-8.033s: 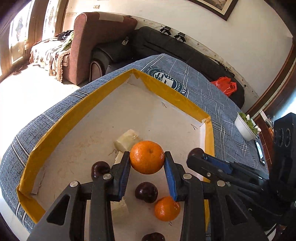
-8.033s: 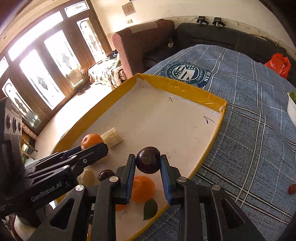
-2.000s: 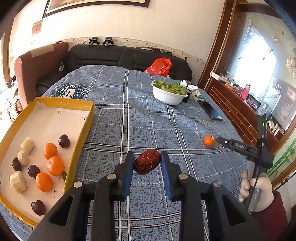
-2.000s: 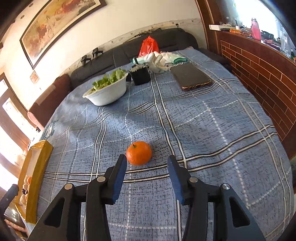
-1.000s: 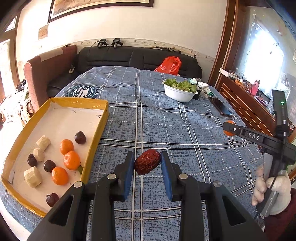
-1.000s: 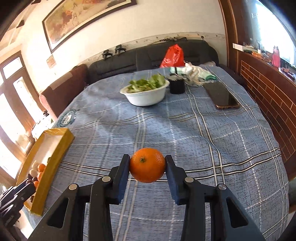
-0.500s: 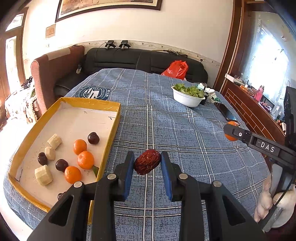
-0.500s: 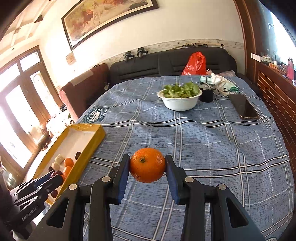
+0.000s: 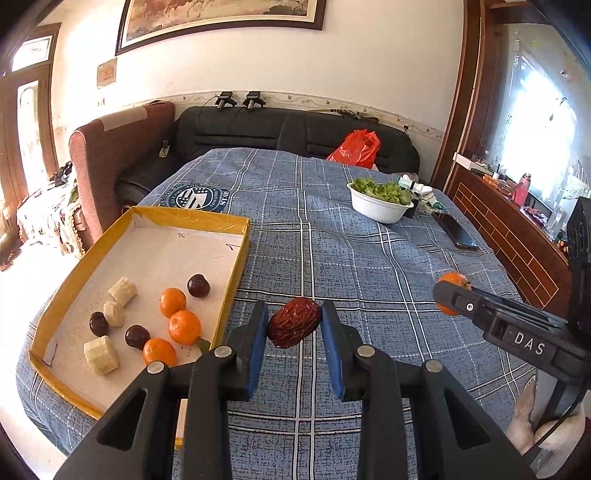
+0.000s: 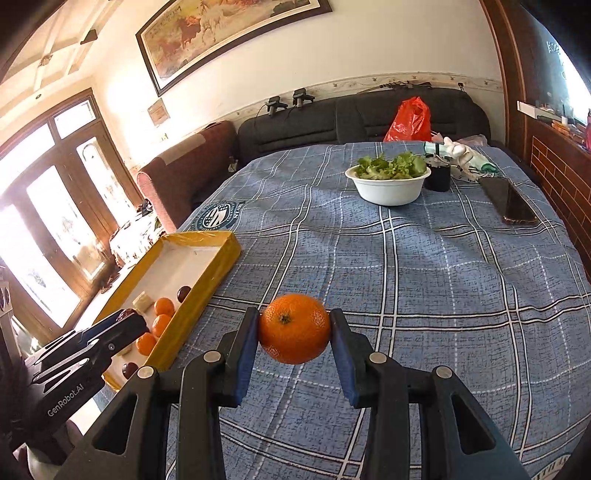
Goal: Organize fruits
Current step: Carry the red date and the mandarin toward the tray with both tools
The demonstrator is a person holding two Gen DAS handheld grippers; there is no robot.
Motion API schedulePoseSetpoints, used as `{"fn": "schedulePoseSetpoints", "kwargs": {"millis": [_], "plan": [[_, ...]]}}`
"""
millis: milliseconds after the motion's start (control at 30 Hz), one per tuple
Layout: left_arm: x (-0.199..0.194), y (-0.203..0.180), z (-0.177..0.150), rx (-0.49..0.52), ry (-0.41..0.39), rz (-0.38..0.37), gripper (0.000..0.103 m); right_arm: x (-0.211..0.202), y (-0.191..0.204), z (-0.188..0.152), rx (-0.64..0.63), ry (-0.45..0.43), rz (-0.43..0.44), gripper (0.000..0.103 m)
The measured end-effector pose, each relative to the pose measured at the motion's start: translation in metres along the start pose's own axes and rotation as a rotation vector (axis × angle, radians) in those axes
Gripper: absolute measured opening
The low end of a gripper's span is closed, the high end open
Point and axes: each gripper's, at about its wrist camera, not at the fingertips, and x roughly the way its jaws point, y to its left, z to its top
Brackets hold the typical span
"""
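Gripping a wrinkled red date point(image 9: 294, 322) between its blue pads, the left gripper point(image 9: 294, 325) hangs above the blue plaid tablecloth point(image 9: 369, 258), just right of the yellow-rimmed tray point(image 9: 236, 258). The tray's right wall stands close beside the left finger, while the cloth ahead and to the right lies open as far as the white bowl of greens point(image 9: 382, 201) and the dark phone point(image 9: 458, 234) near the far right edge. Inside the tray sit three mandarins point(image 9: 184, 326), four dark round fruits point(image 9: 198, 285) and three pale banana pieces point(image 9: 101, 355), all gathered in its near half; the far half is bare white.

The right gripper point(image 10: 294, 334) is clamped on an orange mandarin point(image 10: 294, 333), held in the air over open cloth, with the tray point(image 10: 207, 288) well off to its left.

Compared with half a second ago, the left view sits closer to the tray and slightly lower, and the right view has swung further toward the tray, which now looks larger; both grips are unchanged.

A black sofa point(image 9: 295, 129) runs behind the table with a red plastic bag point(image 9: 356, 147) on it, a brown armchair point(image 9: 110, 155) stands at the left, and a framed painting point(image 10: 221, 33) hangs on the white wall.
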Motion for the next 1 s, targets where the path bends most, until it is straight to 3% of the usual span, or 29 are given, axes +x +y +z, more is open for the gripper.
{"fn": "schedulePoseSetpoints", "kwargs": {"millis": [300, 1000], "plan": [[-0.012, 0.008, -0.005, -0.022, -0.016, -0.025, 0.028, -0.002, 0.011, -0.016, 0.0, -0.008, 0.03, 0.042], [-0.04, 0.071, -0.008, -0.111, -0.078, 0.032, 0.028, 0.006, 0.031, -0.038, 0.012, 0.025, 0.063, 0.042]]}}
